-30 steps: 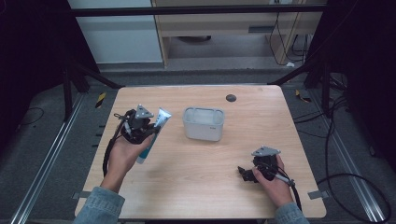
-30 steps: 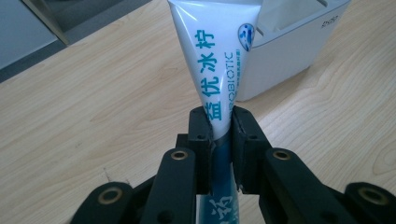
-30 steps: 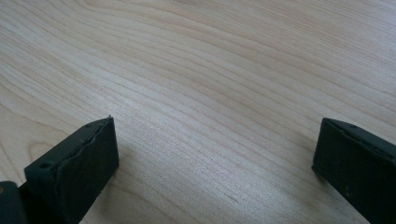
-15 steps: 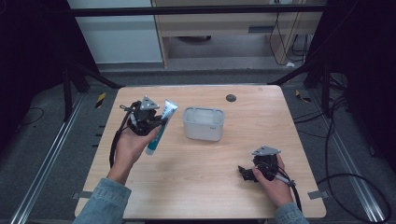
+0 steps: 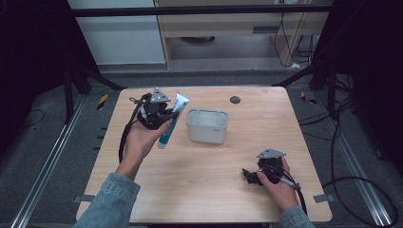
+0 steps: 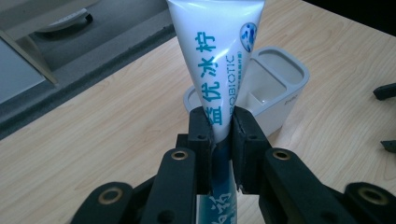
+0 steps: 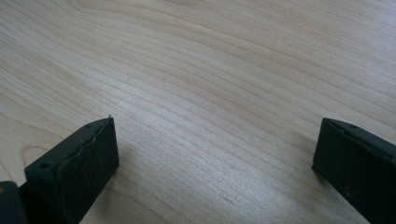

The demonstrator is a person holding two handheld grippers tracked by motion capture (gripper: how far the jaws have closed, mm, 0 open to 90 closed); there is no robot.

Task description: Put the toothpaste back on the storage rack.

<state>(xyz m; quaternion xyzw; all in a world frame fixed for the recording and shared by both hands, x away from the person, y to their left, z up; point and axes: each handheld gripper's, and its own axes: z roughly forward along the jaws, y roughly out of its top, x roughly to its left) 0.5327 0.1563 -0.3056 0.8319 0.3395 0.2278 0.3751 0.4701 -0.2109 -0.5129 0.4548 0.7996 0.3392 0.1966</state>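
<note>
A white and teal toothpaste tube [image 5: 170,122] [image 6: 216,60] hangs above the table's left half, lifted off the wood. My left gripper [image 5: 164,115] [image 6: 222,128] is shut on it near its middle, with the flat crimped end pointing up and away. Just to its right stands a pale grey two-compartment holder [image 5: 206,126] [image 6: 275,88]. My right gripper [image 5: 248,175] [image 7: 215,154] rests low on the table near the front right, jaws wide open with bare wood between them.
A small dark round disc [image 5: 234,99] lies near the table's far edge. The wooden table [image 5: 204,190] has bare wood across its middle and front. Dark floor rails and cables run along both sides.
My left hand has lifted the tube and carried it right and farther back, closer to the grey holder. The right hand has stayed where it was.
</note>
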